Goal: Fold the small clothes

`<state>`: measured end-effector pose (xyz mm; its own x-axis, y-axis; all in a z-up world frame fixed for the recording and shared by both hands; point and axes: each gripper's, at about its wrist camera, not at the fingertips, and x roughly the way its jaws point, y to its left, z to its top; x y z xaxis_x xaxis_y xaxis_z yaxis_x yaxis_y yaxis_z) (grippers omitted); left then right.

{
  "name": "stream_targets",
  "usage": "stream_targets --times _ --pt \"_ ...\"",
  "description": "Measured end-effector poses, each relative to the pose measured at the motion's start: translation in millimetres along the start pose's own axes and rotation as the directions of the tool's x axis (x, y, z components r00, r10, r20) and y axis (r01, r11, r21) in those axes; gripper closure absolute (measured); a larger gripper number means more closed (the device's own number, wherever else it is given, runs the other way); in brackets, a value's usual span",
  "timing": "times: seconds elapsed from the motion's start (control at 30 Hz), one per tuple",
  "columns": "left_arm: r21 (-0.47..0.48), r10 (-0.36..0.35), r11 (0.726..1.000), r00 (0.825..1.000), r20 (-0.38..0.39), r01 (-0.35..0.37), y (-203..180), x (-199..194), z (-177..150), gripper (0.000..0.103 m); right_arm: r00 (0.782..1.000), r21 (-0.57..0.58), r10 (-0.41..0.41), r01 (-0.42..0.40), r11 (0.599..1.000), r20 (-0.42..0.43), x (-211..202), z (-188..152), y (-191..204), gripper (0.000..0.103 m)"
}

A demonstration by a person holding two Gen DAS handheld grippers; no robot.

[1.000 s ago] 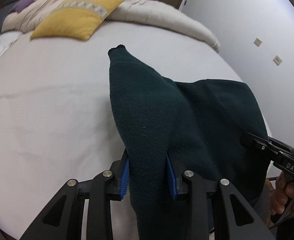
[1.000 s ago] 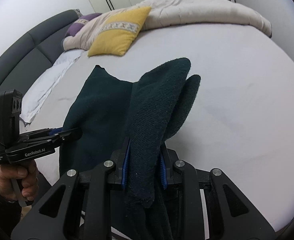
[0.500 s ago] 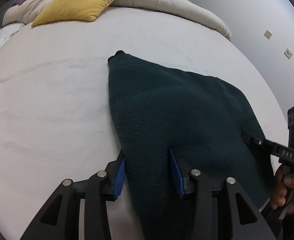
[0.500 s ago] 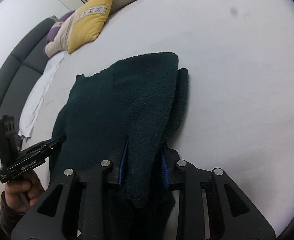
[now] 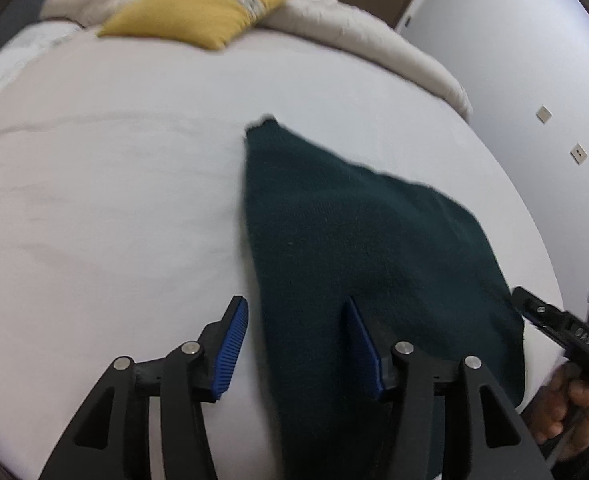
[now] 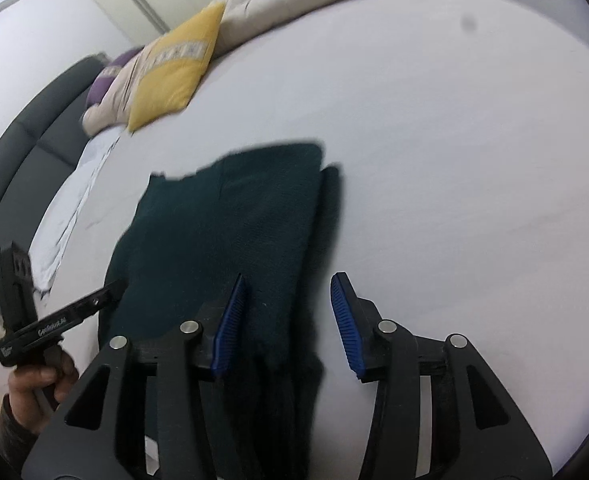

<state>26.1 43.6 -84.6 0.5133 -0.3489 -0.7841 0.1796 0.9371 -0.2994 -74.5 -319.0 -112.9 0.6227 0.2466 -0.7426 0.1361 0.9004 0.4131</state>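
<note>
From my left tool, blue pads stand apart and are opening, with the near edge of a dark green knitted garment lying loose between them, touched by neither pad as far as I can see. My right tool is likewise apart and opening; the garment's folded right-hand edge runs between its pads without being pinched. The garment lies spread flat on the white bed sheet, near the bed's front edge, one narrow corner pointing away toward the pillows. In the left view, the right tool reaches the cloth's right corner, a hand gripping its handle. In the right view, the left tool sits at the cloth's left edge, held by the other hand. Farther back, a yellow cushion rests against a beige duvet bunched at the head of the bed, with a purple pillow and a grey padded headboard beyond. Two wall plates dot the pale wall.
</note>
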Motion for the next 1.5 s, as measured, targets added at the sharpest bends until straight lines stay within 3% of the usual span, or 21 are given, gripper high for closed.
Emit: stream_targets --times 0.13,0.27,0.4,0.53,0.6,0.67,0.73,0.77,0.87,0.97,1.03,1.07,1.13,1.17,1.2,1.23,1.3,1.33,1.37,1.43,1.5 --pt "0.035 0.037 0.999 0.992 0.124 -0.041 -10.1 -35.2 -4.0 0.037 0.997 -0.005 -0.007 0.008 1.0 0.078 -43.8 4.6 4.2 0.061" --pt "0.09 0.053 0.993 0.972 0.23 -0.075 -27.6 -62.8 -10.6 0.026 0.989 -0.068 0.074 -0.065 0.996 0.127 -69.9 -0.1 33.5 0.061" --pt "0.137 0.045 0.987 0.967 0.251 -0.082 -36.1 -70.4 -26.8 0.024 0.977 -0.132 0.199 -0.187 0.973 0.077 -67.0 -22.2 60.2 0.061" --pt "0.123 0.043 0.99 0.975 0.219 -0.071 -34.9 -62.5 -33.6 0.024 0.98 -0.13 0.196 -0.198 0.972 -0.027 -31.6 -44.6 60.8 0.061" --pt "0.127 0.045 0.989 0.972 0.229 -0.076 -35.8 -66.1 -37.3 0.024 0.985 -0.081 0.134 -0.143 0.986 -0.109 -4.8 -59.4 41.1 0.064" --pt "0.144 0.062 0.984 0.964 0.259 -0.102 -38.4 -74.8 -40.3 0.022 0.978 -0.053 0.195 -0.198 0.979 -0.072 -7.6 -68.5 28.3 0.064" --pt "0.15 0.102 0.976 0.94 0.326 -0.157 -43.3 -88.1 -43.3 0.013 0.981 -0.058 0.184 -0.187 0.981 -0.062 -19.6 -68.6 25.9 0.064" --pt "0.149 0.122 0.97 0.917 0.379 -0.191 -47.5 -99.1 -44.5 0.005 0.987 -0.073 0.154 -0.158 0.985 -0.051 -26.0 -67.4 26.8 0.064" --pt "0.163 0.147 0.948 0.833 0.534 -0.272 -63.6 -131.7 -50.5 0.0 0.997 -0.14 0.077 -0.072 0.987 0.03 -52.9 -60.5 35.4 0.063" --pt "0.143 0.206 0.918 0.754 0.624 -0.37 -80.1 -154.9 -50.6 0.0 0.988 -0.213 0.014 0.02 0.977 0.155 -89.9 -52.6 51.8 0.056" --pt "0.147 0.22 0.903 0.729 0.648 -0.403 -88.3 -165.3 -48.6 0.0 0.97 -0.25 -0.014 0.076 0.965 0.243 -115.4 -48.1 64.1 0.039" --pt "0.157 0.223 0.895 0.723 0.654 -0.417 -92.2 -171.0 -47.9 0.0 0.949 -0.267 -0.03 0.119 0.956 0.314 -134.8 -46.0 73.4 0.034" --pt "0.137 0.263 0.877 0.7 0.664 -0.46 -97.2 -182.2 -48.4 0.0 0.909 -0.281 -0.047 0.177 0.943 0.414 -158.8 -38.0 84.5 0.013" --pt "0.123 0.287 0.869 0.691 0.664 -0.479 -98.8 -186.1 -46.5 0.0 0.873 -0.284 -0.056 0.217 0.934 0.484 -175.5 -37.1 93.5 0.008" --pt "0.121 0.284 0.874 0.696 0.659 -0.471 -98.8 -189.6 -44.3 0.0 0.846 -0.278 -0.067 0.247 0.928 0.529 -187.2 -38.7 95.6 0.001" --pt "0.121 0.274 0.886 0.715 0.644 -0.448 -97.4 -192.0 -42.7 0.0 0.804 -0.263 -0.082 0.287 0.921 0.589 -198.6 -40.1 102.1 0.0" --pt "0.113 0.267 0.909 0.767 0.583 -0.402 -91.7 -188.9 -37.4 0.0 0.745 -0.241 -0.098 0.333 0.912 0.66 -214.5 -39.6 112.3 0.0" --pt "0.112 0.269 0.913 0.784 0.559 -0.392 -90.1 -185.5 -37.1 0.0 0.736 -0.24 -0.096 0.338 0.91 0.67 -220.5 -37.6 117.0 0.0" --pt "0.11 0.273 0.919 0.813 0.514 -0.378 -87.0 -177.3 -35.4 0.0 0.739 -0.242 -0.091 0.331 0.912 0.668 -228.3 -37.0 121.7 0.0" --pt "0.113 0.254 0.937 0.868 0.427 -0.33 -82.0 -161.8 -37.4 0.0 0.758 -0.25 -0.082 0.312 0.917 0.647 -232.0 -34.3 127.2 0.0" --pt "0.098 0.24 0.952 0.906 0.349 -0.29 -76.8 -146.4 -41.0 0.0 0.78 -0.257 -0.084 0.303 0.918 0.62 -228.9 -33.4 127.7 0.0"
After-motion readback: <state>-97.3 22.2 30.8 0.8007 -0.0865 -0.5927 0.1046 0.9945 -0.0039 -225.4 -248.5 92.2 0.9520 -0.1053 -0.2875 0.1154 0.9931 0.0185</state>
